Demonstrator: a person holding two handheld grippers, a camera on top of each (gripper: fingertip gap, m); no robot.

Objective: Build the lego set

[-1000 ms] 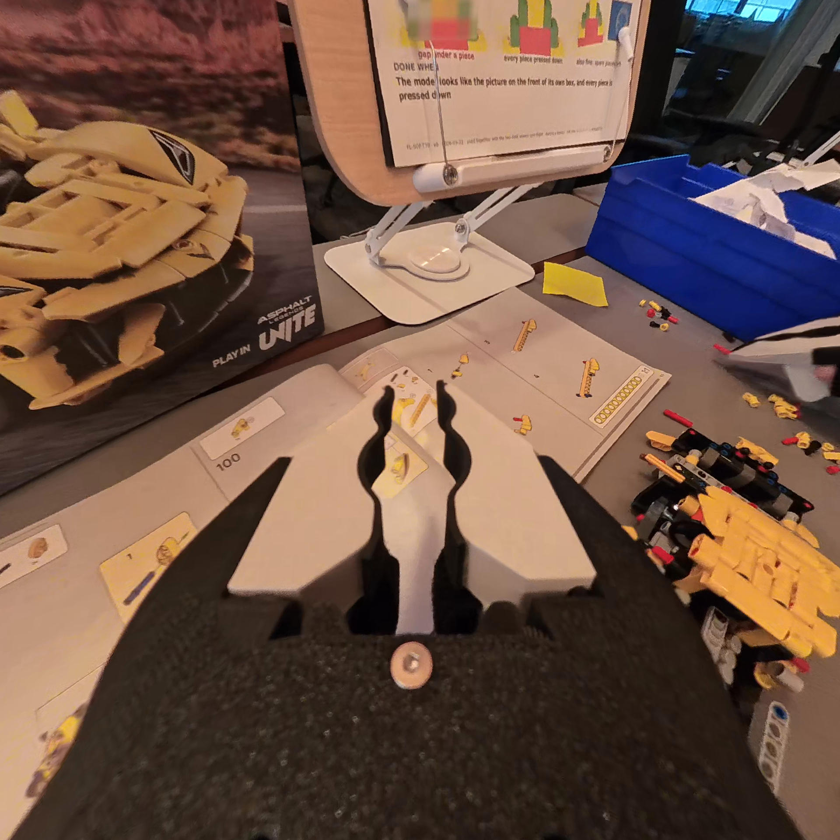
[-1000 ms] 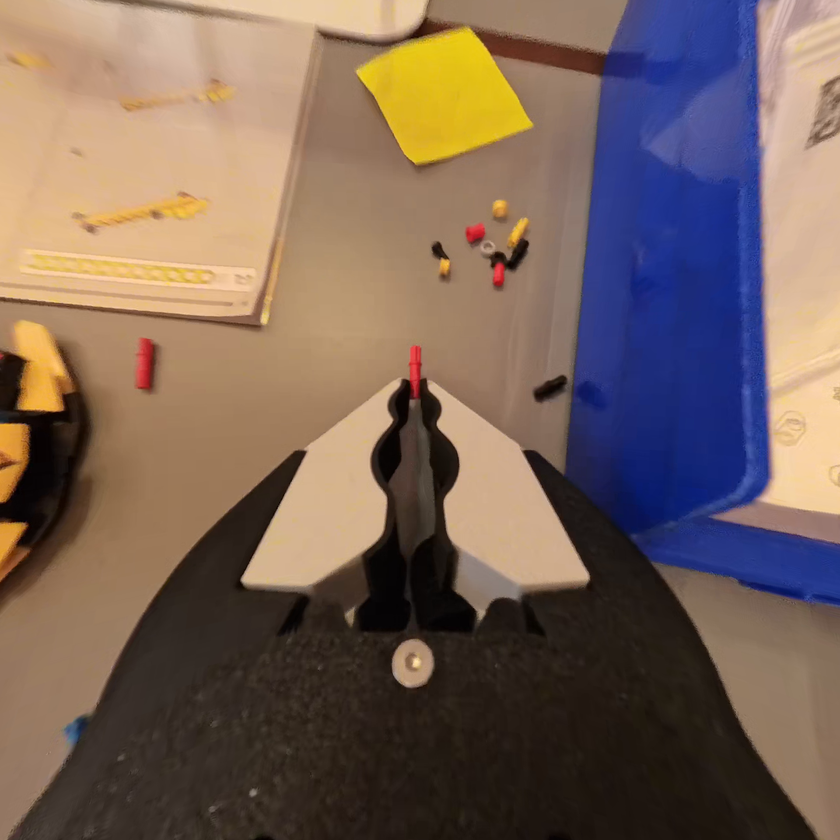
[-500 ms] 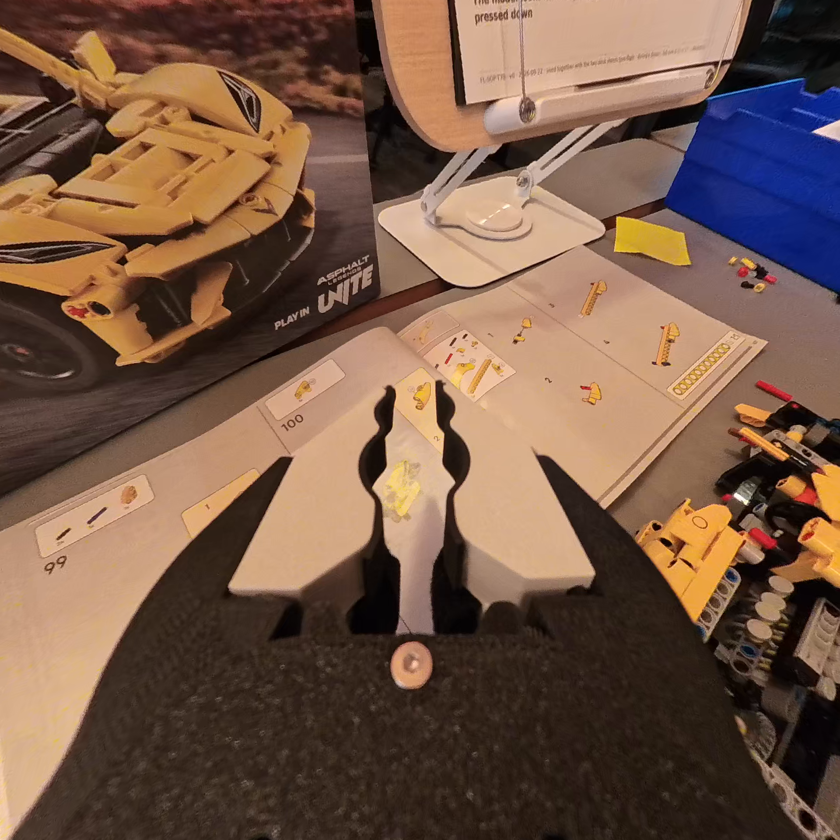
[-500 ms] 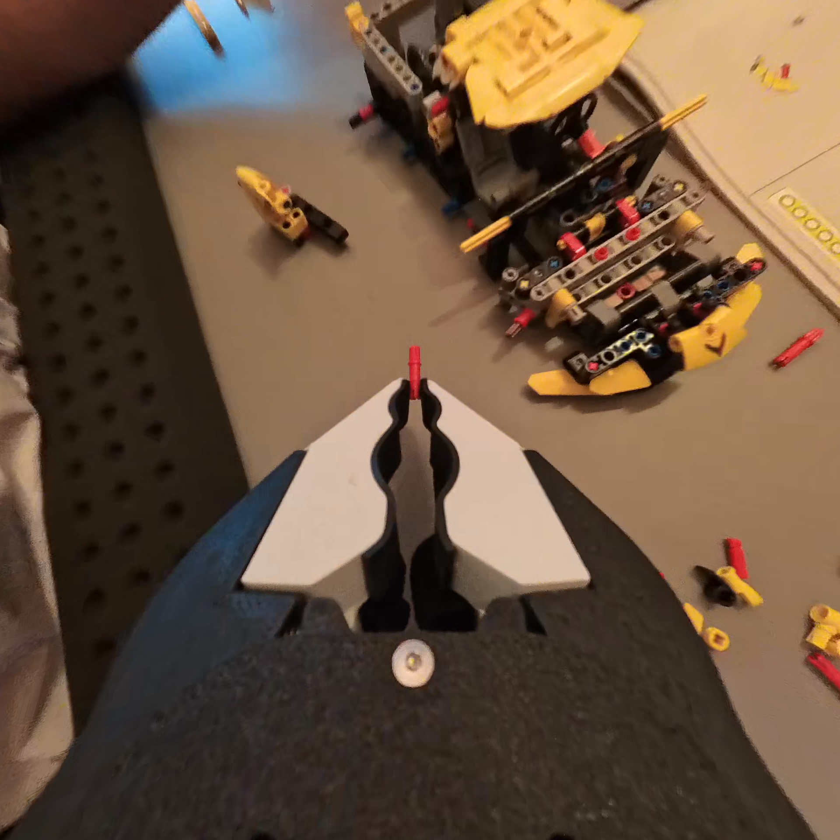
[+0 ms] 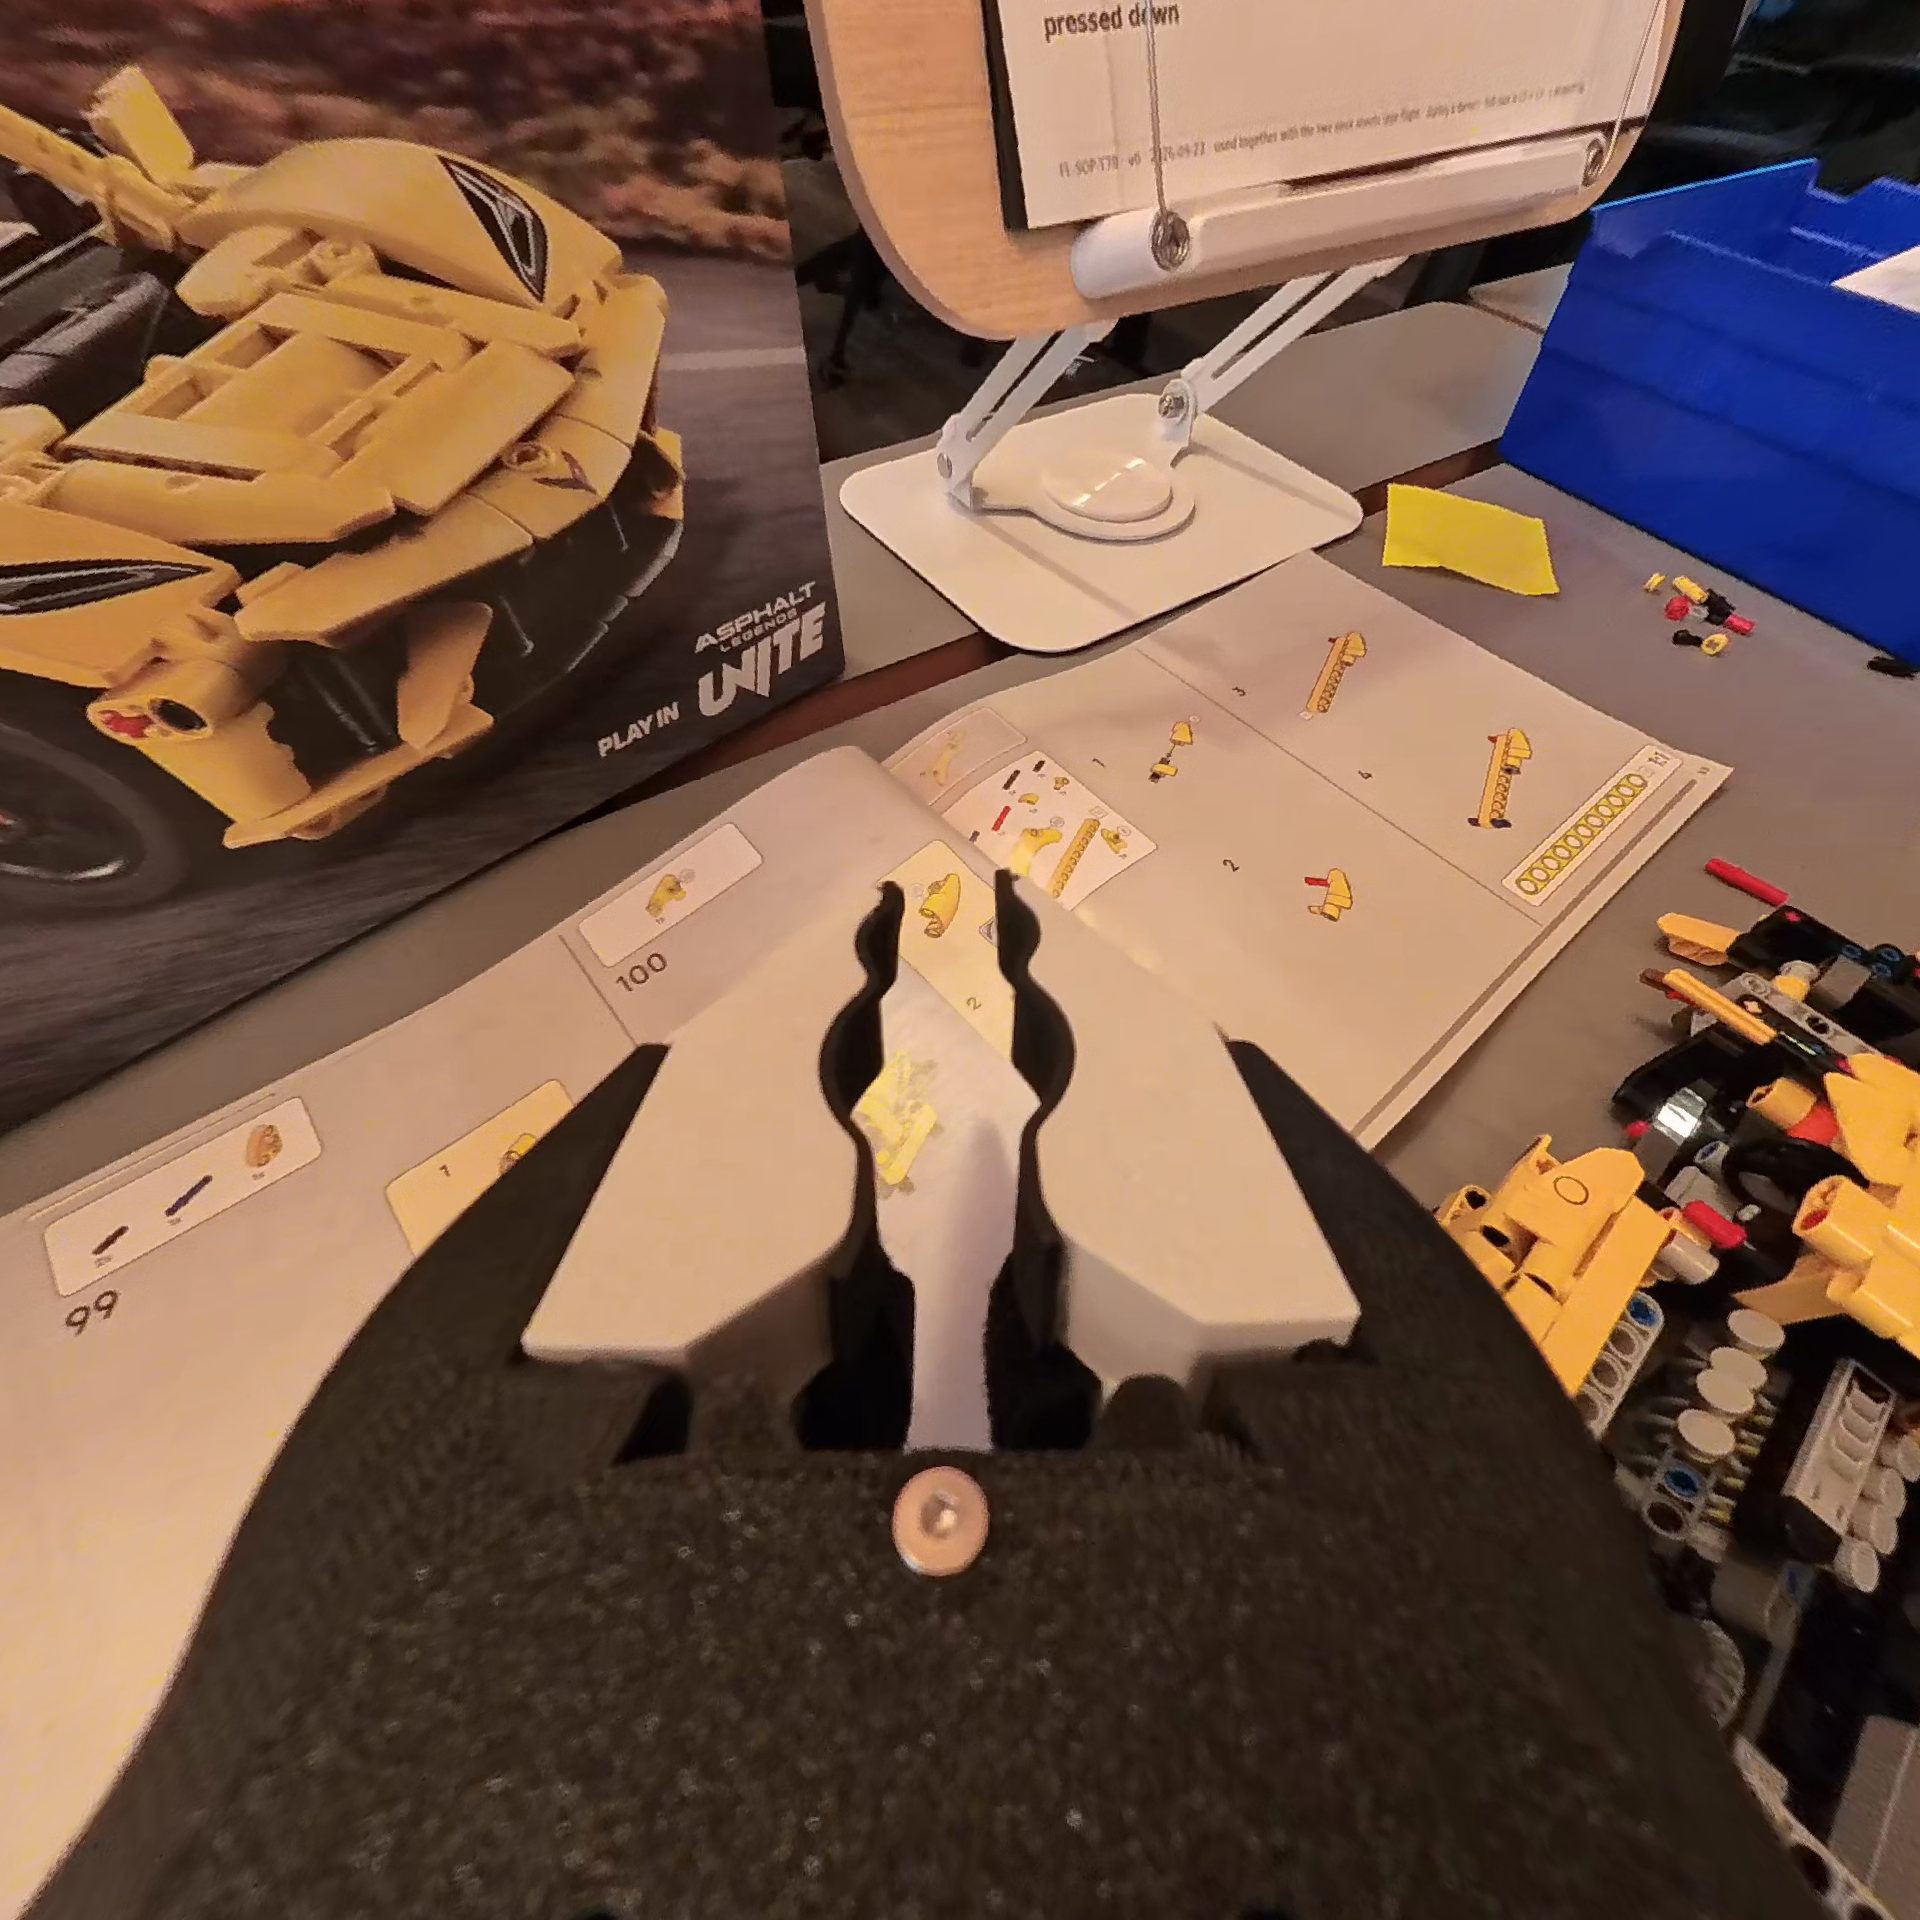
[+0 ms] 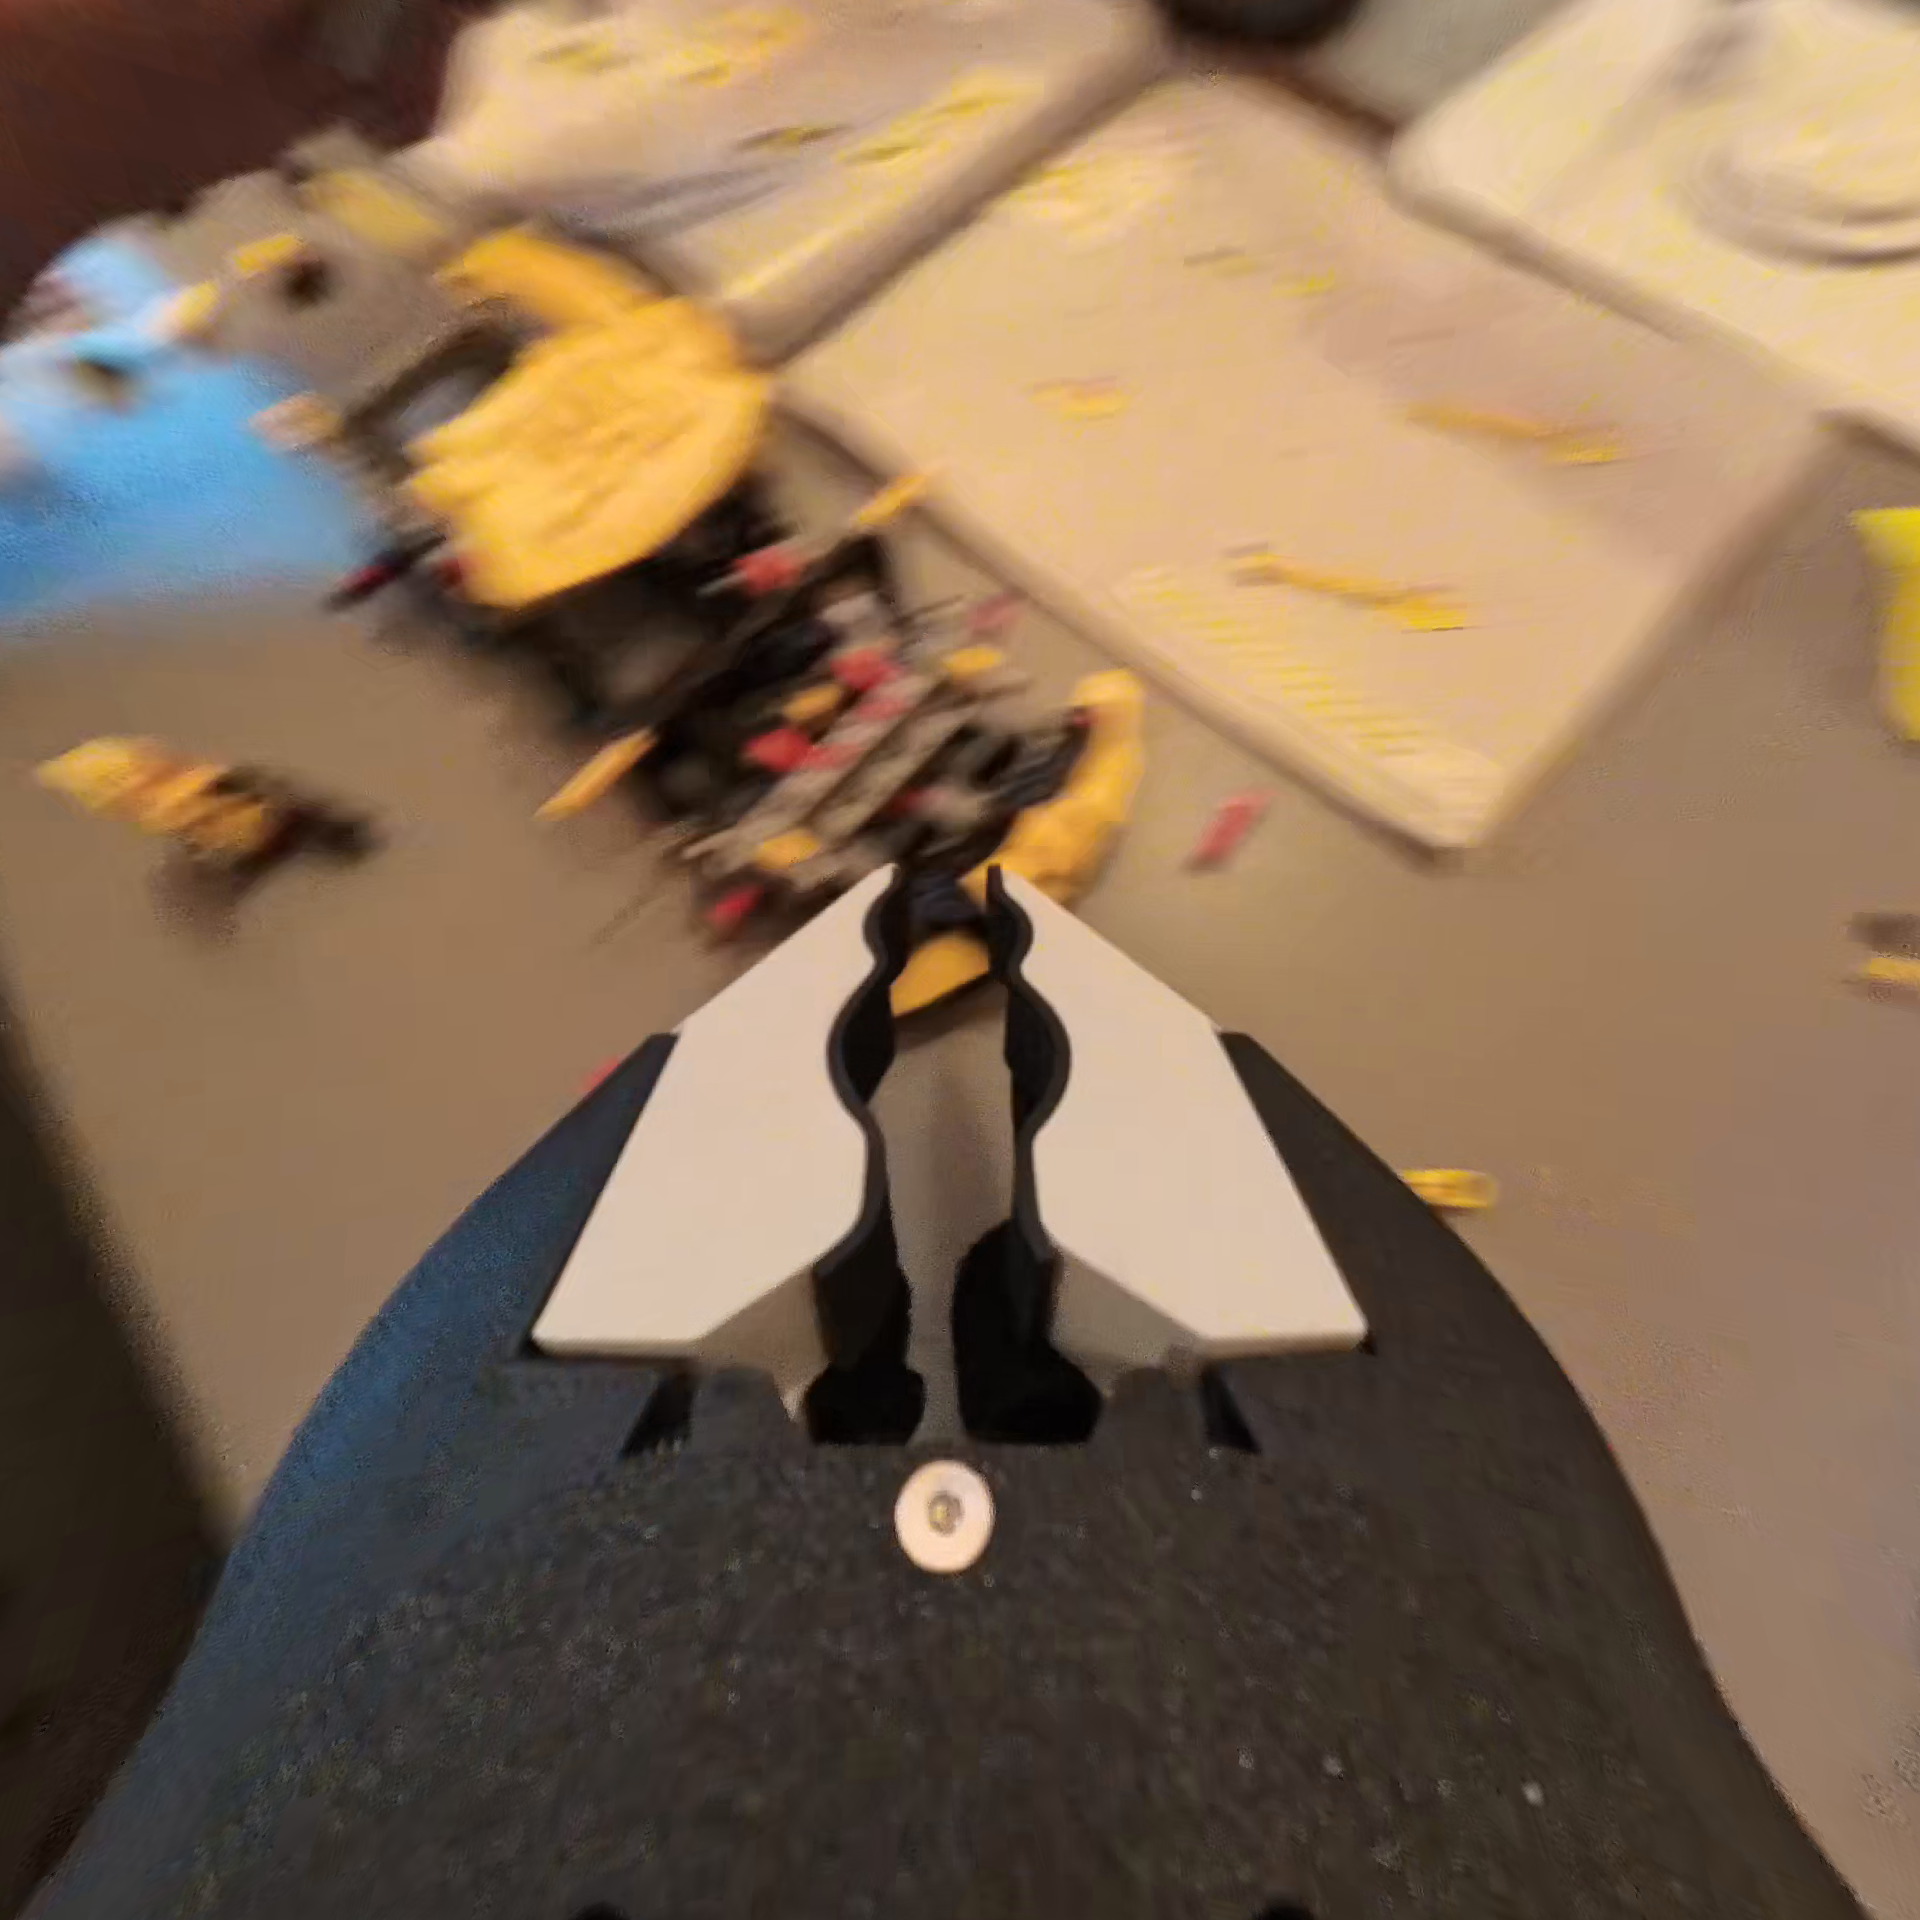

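My right gripper [image 6: 940, 894] hung spread and empty above the half-built yellow car model [image 6: 665, 582] on the table [image 6: 312, 1039]; my left gripper [image 5: 943, 902], parted, hovered over the instruction booklet [image 5: 1299, 831]. Motion blur risked a clumsy strike knocking pieces loose.

Two matching handheld tongs

Left tongs [image 5: 943, 899] and right tongs [image 6: 940, 888] had grainy black bodies, pale grey wedge fingers, wavy black inner pads, one silver screw.

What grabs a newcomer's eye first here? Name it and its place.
The big box picturing a yellow car, standing at far left. Then the half-built yellow and black model at right, beside the open manual under the open left gripper. The right gripper, also open, hovers near the model in a blurred view.
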